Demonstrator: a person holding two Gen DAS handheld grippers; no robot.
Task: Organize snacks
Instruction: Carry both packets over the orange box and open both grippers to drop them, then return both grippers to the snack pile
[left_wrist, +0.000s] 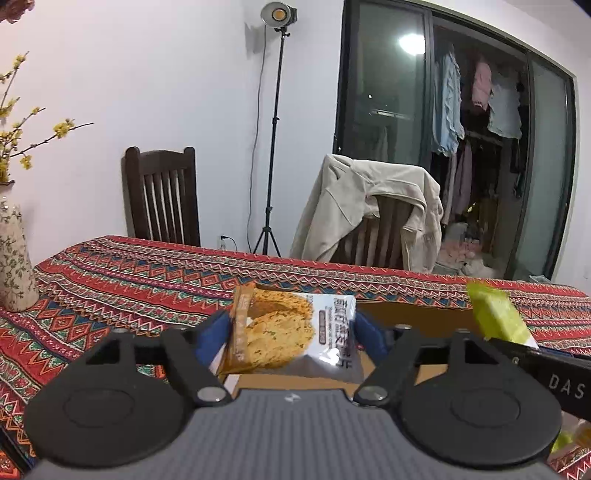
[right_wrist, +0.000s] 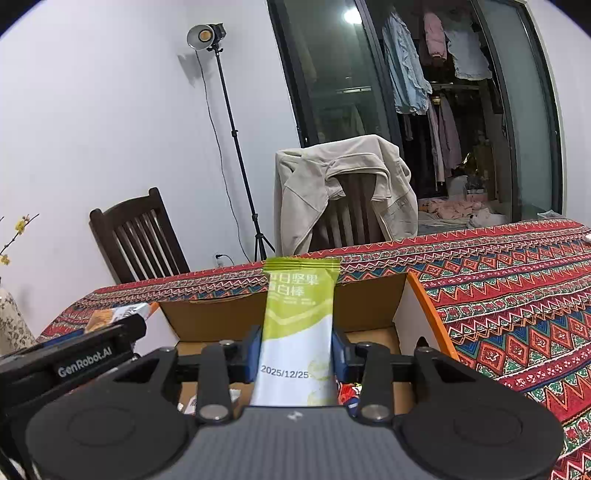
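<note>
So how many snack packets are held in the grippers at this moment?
2. The orange cracker packet sits in the left gripper; the green nut bar in the right gripper. More may be hidden in the cardboard box.

Both wrist views face forward, sharing the cardboard box.

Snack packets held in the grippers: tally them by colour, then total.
Orange-and-white cracker packet, in the left gripper: 1
Green-and-white nut bar, in the right gripper: 1
Total: 2
</note>
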